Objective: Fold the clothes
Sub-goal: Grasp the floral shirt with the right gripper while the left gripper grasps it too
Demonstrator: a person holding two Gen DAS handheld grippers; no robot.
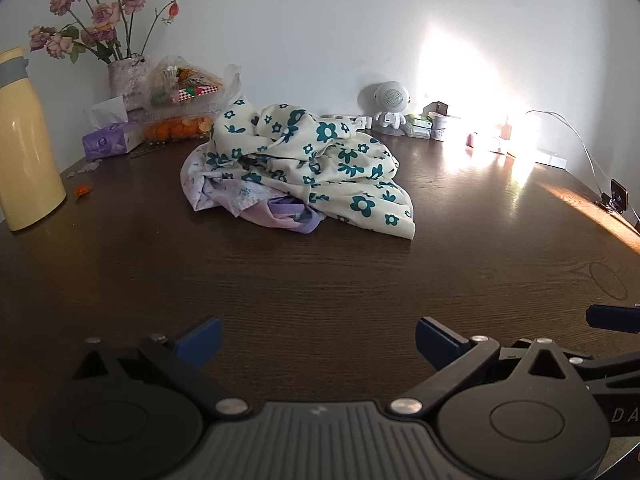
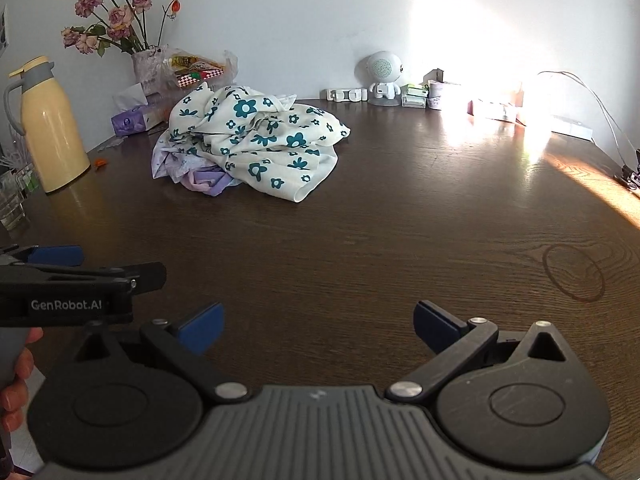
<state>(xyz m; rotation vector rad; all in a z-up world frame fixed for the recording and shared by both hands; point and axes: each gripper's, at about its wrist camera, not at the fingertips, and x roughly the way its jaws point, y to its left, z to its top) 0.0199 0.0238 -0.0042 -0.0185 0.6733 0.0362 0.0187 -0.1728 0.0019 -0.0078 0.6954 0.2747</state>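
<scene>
My left gripper (image 1: pixel 318 338) and right gripper (image 2: pixel 318 326) both hang spread and empty over the near table (image 1: pixel 320 272), well short of the clothes (image 1: pixel 304 164) heaped unfolded at the far side, so I judge all folding remains

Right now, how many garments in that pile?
2 visible: a cream flowered garment on top, a lilac garment beneath at the front-left. More may be hidden underneath.
</scene>
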